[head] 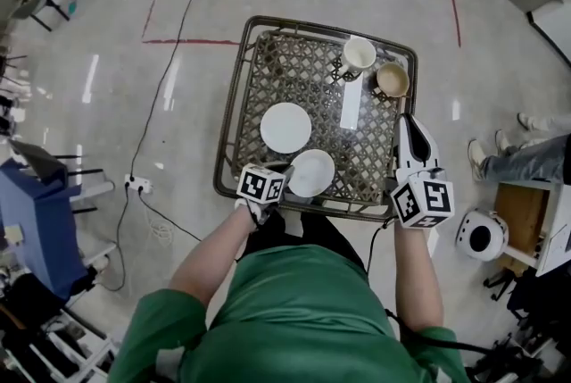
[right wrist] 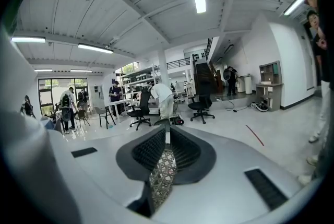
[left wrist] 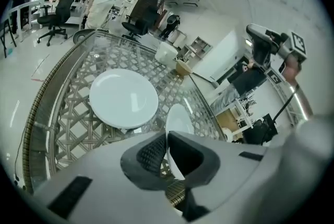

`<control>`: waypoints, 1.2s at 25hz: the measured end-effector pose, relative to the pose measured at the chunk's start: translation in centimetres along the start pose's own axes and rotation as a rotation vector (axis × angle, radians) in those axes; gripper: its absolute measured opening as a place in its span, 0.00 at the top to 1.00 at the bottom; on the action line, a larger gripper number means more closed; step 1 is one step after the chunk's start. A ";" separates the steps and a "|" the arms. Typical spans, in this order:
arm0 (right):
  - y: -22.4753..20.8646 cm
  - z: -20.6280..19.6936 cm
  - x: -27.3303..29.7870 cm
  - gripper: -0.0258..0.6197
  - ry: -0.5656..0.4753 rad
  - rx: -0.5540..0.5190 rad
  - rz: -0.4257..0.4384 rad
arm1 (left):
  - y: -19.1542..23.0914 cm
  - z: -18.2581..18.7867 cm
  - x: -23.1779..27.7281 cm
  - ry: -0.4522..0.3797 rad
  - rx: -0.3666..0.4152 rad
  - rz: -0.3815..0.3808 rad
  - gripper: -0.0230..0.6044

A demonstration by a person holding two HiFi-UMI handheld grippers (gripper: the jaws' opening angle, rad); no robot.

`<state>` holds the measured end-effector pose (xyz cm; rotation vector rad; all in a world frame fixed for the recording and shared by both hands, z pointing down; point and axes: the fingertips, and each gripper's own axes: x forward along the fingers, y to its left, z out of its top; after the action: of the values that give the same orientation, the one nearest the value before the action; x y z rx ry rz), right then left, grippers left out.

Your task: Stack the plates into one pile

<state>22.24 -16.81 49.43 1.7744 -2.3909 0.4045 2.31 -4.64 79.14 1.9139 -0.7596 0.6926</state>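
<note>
The left gripper (left wrist: 166, 151) clamps the near plate (head: 314, 172) by its rim, just beside the other plate (head: 285, 127) on the desk (head: 230, 118). The right gripper (right wrist: 167, 137) is closed and empty. Such a thin edge hold could let the plate slip mid-lift

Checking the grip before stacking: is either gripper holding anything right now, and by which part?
The left gripper pinches the nearer white plate by its near rim; the right gripper is shut, holding nothing.

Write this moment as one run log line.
left gripper: shut on near plate rim | right gripper: shut, empty | far plate: flat on table
</note>
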 end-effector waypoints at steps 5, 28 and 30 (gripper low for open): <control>0.7 1.0 -0.4 0.89 -0.027 0.009 -0.010 | -0.9 2.5 -1.8 -0.049 0.077 -0.045 0.91; -1.6 -0.3 -0.2 0.89 0.031 0.081 -0.082 | 11.8 11.0 -1.9 -0.105 0.001 0.112 0.91; -2.0 -0.8 -0.1 0.89 0.042 0.087 -0.089 | 12.5 10.9 -1.4 -0.093 0.003 0.124 0.91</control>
<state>24.15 -17.03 50.38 1.8811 -2.2890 0.5369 -6.25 -18.84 80.55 1.9249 -0.9420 0.6844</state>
